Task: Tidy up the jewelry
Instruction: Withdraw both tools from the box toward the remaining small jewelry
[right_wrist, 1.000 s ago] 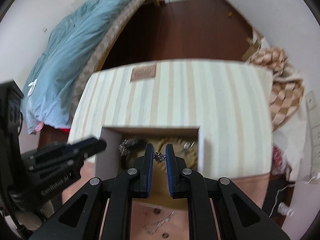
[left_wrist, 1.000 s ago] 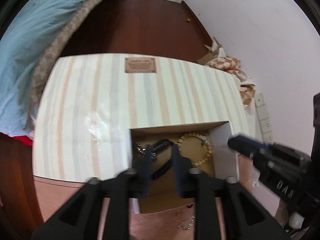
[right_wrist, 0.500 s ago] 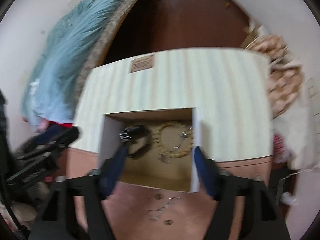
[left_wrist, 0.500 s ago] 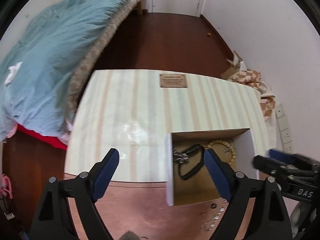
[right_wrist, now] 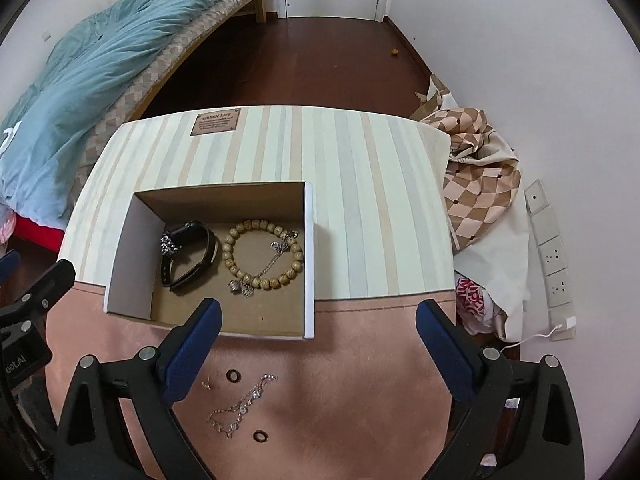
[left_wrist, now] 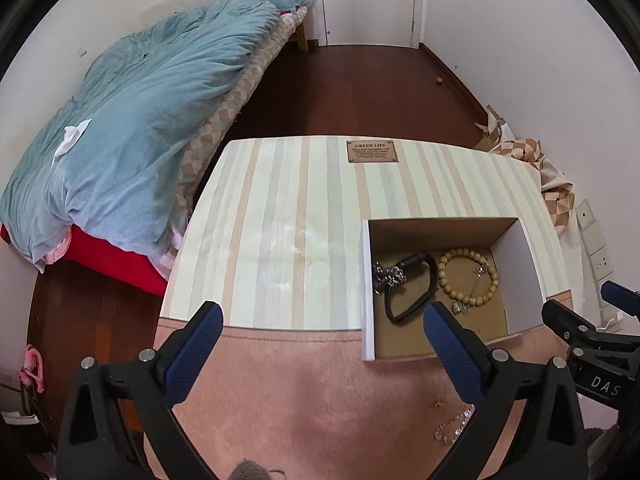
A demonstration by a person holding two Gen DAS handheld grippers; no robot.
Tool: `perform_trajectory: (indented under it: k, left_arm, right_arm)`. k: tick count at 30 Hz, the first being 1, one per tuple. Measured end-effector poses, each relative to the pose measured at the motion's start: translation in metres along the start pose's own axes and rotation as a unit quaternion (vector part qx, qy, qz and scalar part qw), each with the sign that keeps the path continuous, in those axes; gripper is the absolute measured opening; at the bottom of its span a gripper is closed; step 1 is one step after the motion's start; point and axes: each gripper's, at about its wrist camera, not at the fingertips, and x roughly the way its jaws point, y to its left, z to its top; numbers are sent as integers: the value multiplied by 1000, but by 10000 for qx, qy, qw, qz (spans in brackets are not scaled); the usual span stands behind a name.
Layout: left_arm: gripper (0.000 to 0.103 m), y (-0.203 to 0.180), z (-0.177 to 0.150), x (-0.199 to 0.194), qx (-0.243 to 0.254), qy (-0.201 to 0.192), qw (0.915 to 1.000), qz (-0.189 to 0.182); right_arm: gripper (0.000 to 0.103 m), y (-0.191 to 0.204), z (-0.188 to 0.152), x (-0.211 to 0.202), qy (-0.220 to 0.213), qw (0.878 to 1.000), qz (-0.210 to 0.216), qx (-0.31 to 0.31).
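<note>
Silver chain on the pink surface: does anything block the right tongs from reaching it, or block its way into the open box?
Nothing visible does. The silver chain lies bare below the right tongs, whose jaws are opening and empty. The box is open-topped, with bare floor near its front wall.

The tabletop [right_wrist: 360,380] was dusty pink, its far part covered by a sheet [right_wrist: 360,184] striped cream, peach and pale grey-green. The open box [right_wrist: 310,256] had white walls and a brown floor. Inside lay a tan beaded bracelet [right_wrist: 262,254] and a black band [right_wrist: 192,256]. The bed's duvet [left_wrist: 132,136] was teal.
</note>
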Motion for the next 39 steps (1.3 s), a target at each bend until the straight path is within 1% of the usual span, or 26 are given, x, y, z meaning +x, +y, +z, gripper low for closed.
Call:
perform_trajectory:
  k: [7, 14, 25, 28, 30, 32, 34, 35, 36, 37, 38, 39]
  left_arm:
    - [102, -5, -11, -22, 42, -100, 9999, 0]
    - [102, -9, -23, -58, 35, -338, 9994, -32]
    - [102, -7, -32, -117, -33, -725, 9971, -219]
    - [102, -6, -34, -126, -36, -767, 9968, -209]
    - [102, -6, -38, -124, -30, -710, 9974, -145]
    - [102, -4, -46, -114, -51, -629, 9980, -23]
    - [102, -3, -59, -98, -57, -464, 9989, 103]
    - [102, -3, -64, -89, -48, -374, 9992, 133]
    - [102, -3, -72, -75, -36, -224, 9996, 183]
    - [102, -2, -78, -67, -30, -146, 9997, 217]
    - [102, -2, -86, -53, -15, 0, 9996, 276]
    - [102, -2, -94, -40, 6, 149, 9993, 328]
  right_arm:
    - [99, 0, -9, -25, -247, 9997, -13, 55]
    - [99, -4, -24, -67, -663, 9976, -135, 115]
    - [99, -7, -47, -133, -1216, 9923, -48, 232]
    - [99, -7, -52, -142, -1245, 9918, 61, 280]
    - [99, -9, -57, -139, -1163, 9926, 134, 329]
    - [99, -10, -65, -128, -1028, 9936, 276, 375]
    - [98, -9, -79, -102, -763, 9953, 417, 428]
    - [96, -8, -87, -88, -620, 9956, 542, 453]
    - [83, -7, -96, -74, -484, 9957, 621, 481]
    - [67, -6, -104, -60, -355, 9959, 672, 488]
    - [62, -4, -112, -45, -224, 9959, 731, 492]
    - [54, -3, -120, -29, -117, 9957, 768, 509]
